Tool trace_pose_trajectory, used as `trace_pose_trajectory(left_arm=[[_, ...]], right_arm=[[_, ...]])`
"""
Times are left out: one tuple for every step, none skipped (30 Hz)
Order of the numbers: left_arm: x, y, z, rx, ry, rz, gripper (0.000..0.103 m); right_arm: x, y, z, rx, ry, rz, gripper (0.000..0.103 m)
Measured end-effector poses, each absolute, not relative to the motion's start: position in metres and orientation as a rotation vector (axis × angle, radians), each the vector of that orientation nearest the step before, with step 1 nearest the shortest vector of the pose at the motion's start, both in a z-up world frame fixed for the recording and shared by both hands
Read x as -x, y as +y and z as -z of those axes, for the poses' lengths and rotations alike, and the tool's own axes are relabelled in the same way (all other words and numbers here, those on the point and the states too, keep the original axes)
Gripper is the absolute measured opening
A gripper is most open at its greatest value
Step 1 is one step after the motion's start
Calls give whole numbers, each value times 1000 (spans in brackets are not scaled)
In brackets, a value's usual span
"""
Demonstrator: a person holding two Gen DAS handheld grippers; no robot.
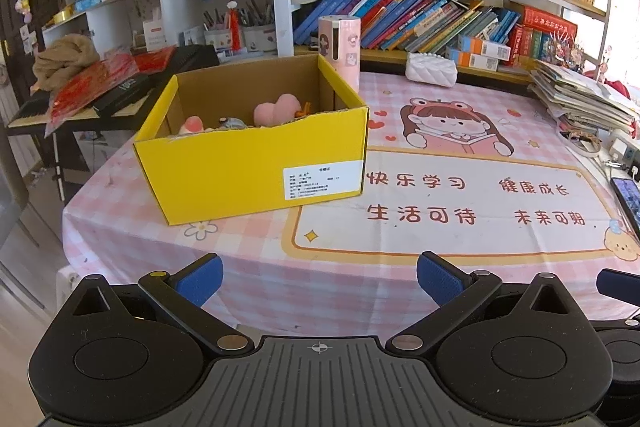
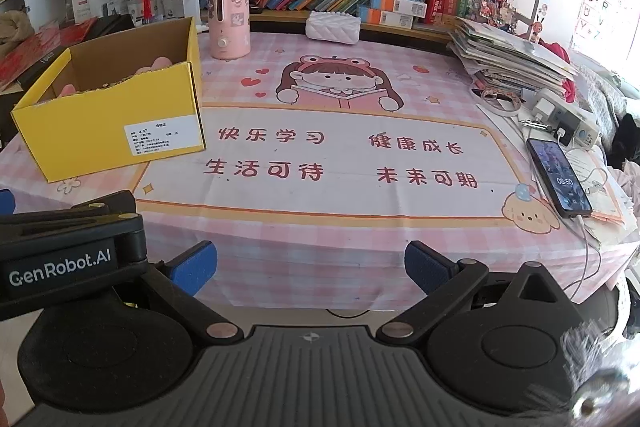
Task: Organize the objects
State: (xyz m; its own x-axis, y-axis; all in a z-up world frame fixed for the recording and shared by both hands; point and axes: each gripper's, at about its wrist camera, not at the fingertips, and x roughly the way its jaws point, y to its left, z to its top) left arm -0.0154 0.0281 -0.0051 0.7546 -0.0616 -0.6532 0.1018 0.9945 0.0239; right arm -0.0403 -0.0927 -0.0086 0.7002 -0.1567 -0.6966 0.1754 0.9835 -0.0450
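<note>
A yellow cardboard box stands open on the left part of the pink checked tablecloth. Inside it lie a pink heart-shaped plush, a smaller pink toy and a grey-blue item. My left gripper hovers open at the table's near edge, in front of the box, holding nothing. My right gripper is open too, empty, at the near edge right of the box. The left gripper's body shows at the left of the right wrist view.
A pink cylindrical device and a white quilted pouch stand at the table's back. A stack of books and papers, chargers and a phone with cable fill the right side. Bookshelves rise behind; a keyboard lies left.
</note>
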Motion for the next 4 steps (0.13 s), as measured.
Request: trace_pose_trajectory(left_arm=[[15,28,5,-60,711,89,103],[14,28,6,-61,712,89,103],[13,29,6,-63,713,90,103],[12,29,7,-67,713,91,103]], right_arm=[[39,-93,9,-25,775,185,101],[39,-93,9,-25,777,184,101],[38,-93,10,-26,779,184,101],[37,-93,10,-26,781,184,102]])
